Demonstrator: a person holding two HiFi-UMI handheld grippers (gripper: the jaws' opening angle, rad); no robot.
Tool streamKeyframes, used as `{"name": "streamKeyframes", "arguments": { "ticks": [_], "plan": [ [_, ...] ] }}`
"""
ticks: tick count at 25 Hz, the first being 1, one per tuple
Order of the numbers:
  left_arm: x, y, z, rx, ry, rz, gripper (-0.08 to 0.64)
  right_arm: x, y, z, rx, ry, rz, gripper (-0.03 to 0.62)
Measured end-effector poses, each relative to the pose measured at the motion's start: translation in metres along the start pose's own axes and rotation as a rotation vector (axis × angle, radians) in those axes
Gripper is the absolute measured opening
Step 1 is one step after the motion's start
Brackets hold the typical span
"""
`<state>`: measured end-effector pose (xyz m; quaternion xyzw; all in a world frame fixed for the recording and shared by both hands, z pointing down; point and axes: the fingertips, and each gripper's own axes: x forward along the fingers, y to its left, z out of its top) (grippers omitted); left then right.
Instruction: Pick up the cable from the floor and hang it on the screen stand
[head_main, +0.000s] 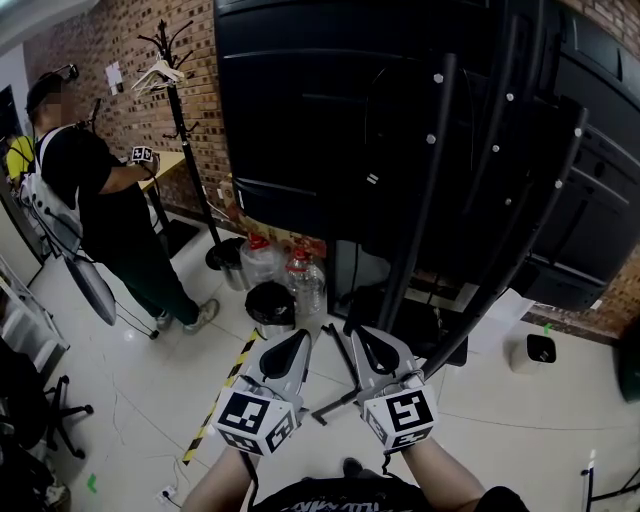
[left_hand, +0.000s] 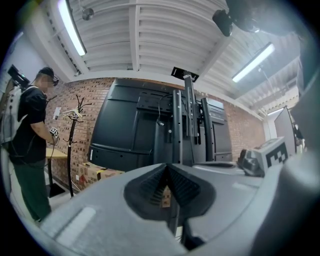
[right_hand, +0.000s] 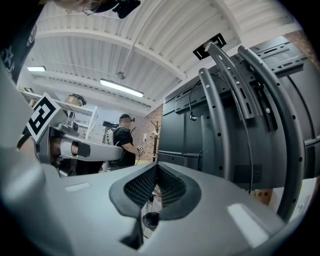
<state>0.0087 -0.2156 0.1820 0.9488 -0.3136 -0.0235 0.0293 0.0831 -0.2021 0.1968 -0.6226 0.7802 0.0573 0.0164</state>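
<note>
The left hand-held gripper (head_main: 287, 352) and the right hand-held gripper (head_main: 375, 347) are held side by side, close to the person's body. Both point about level at the back of the screen stand (head_main: 430, 200). In each gripper view the two jaws are pressed together at the tips and there is nothing between the pads, so neither one carries anything. I think this low, closed posture is a resting or approaching position and not a grasp, because no cable is near the jaws. A thin dark cable (right_hand: 246, 155) hangs down along the curved posts of the stand, behind the black screen (head_main: 300, 120), well above the floor (head_main: 150, 380). If this is the cable of the task, it is probably there so that it does not lie under the feet, and then the hanging looks done. I cannot confirm that it is the same one. Around the base of the stand the floor is dark and crowded, and I cannot make out any loose cable there. Water bottles (head_main: 305, 275) and a black bin (head_main: 270, 300) stand just beside the base. Another person (head_main: 100, 210) stands well apart, near a coat rack (head_main: 180, 110).
</note>
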Motion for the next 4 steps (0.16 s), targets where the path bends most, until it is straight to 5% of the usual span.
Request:
{"name": "streamKeyframes", "arguments": {
  "ticks": [4],
  "plan": [
    [0.0007, 0.0008, -0.0028, 0.002, 0.008, 0.006, 0.005, 0.0023, 0.0035, -0.0045, 0.013, 0.005, 0.014, 0.006]
  ]
}}
